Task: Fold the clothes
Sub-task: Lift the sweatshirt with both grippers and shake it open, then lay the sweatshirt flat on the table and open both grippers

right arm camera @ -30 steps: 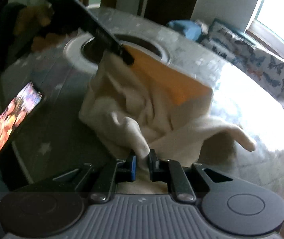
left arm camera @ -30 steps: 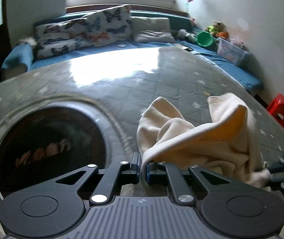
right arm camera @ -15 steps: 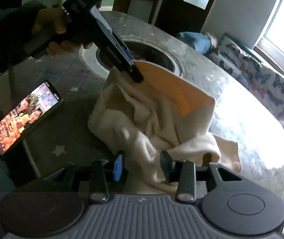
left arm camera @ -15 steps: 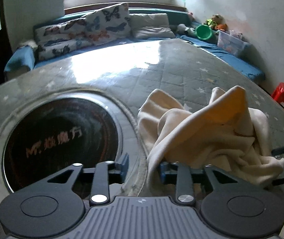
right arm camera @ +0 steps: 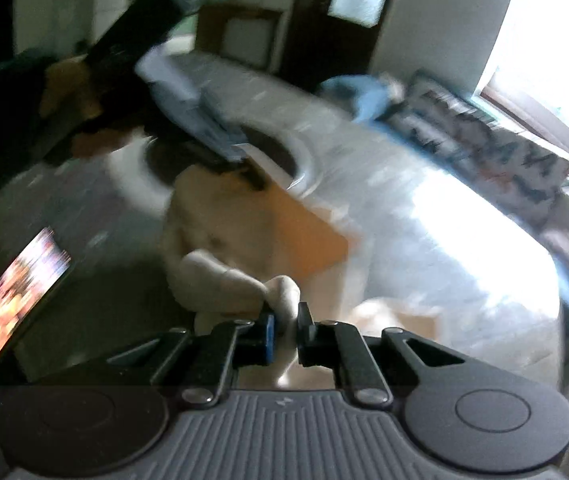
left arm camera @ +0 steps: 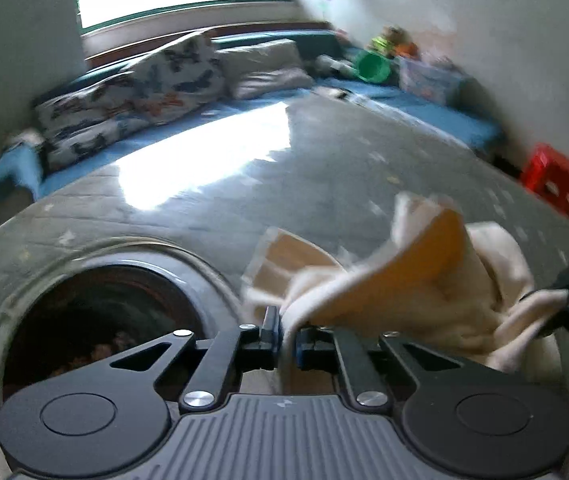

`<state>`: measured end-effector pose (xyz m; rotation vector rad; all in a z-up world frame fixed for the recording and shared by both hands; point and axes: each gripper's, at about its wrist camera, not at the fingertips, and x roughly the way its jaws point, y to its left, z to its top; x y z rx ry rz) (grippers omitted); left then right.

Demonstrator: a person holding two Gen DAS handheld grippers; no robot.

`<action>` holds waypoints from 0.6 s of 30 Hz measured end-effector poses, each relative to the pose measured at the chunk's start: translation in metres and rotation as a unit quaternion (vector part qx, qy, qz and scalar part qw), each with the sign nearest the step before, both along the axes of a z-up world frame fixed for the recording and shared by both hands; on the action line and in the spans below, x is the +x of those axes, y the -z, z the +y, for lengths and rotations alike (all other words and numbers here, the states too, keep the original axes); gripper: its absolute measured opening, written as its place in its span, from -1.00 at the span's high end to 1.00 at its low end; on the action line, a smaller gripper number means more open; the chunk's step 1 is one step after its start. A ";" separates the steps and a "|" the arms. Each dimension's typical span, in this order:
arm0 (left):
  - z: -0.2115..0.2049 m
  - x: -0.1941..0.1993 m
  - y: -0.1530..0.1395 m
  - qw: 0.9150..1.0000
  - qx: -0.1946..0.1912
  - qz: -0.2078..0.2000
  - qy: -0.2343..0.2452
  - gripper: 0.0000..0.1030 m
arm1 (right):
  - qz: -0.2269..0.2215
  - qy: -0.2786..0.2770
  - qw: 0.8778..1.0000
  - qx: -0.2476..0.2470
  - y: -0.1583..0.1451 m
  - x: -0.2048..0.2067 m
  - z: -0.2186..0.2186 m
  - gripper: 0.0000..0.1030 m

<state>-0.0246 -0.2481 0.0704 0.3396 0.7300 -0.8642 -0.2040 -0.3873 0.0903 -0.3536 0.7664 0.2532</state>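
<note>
2 tools, left tool (left arm camera: 287, 334) and right tool (right arm camera: 285, 330), each pinch the cream garment (left arm camera: 412, 300) above the table (left arm camera: 324, 184).

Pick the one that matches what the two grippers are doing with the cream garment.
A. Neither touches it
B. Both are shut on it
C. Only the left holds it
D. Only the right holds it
B: cream garment is pinched in the left gripper and the right gripper.

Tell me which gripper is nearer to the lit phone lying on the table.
Right. The right gripper, shut on the cream garment, has the phone just beside it. The left gripper grips the garment's far edge, beyond the phone, next to the round dark recess.
</note>
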 end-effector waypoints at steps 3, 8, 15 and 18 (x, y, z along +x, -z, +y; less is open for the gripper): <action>0.011 0.027 -0.021 0.999 -0.011 -0.006 -0.045 0.85 | -0.043 0.030 0.999 -0.014 -0.025 0.029 -0.014 0.85; 0.035 0.078 -0.064 0.993 -0.035 0.005 -0.112 0.85 | -0.123 0.083 0.989 -0.022 -0.068 0.080 -0.036 0.88; 0.079 0.121 -0.139 0.973 -0.124 -0.026 -0.195 0.85 | -0.255 0.116 0.960 0.007 -0.122 0.107 -0.041 0.88; 0.097 0.111 -0.158 0.969 -0.149 -0.054 -0.189 0.85 | -0.297 0.104 0.949 0.020 -0.132 0.098 -0.037 0.88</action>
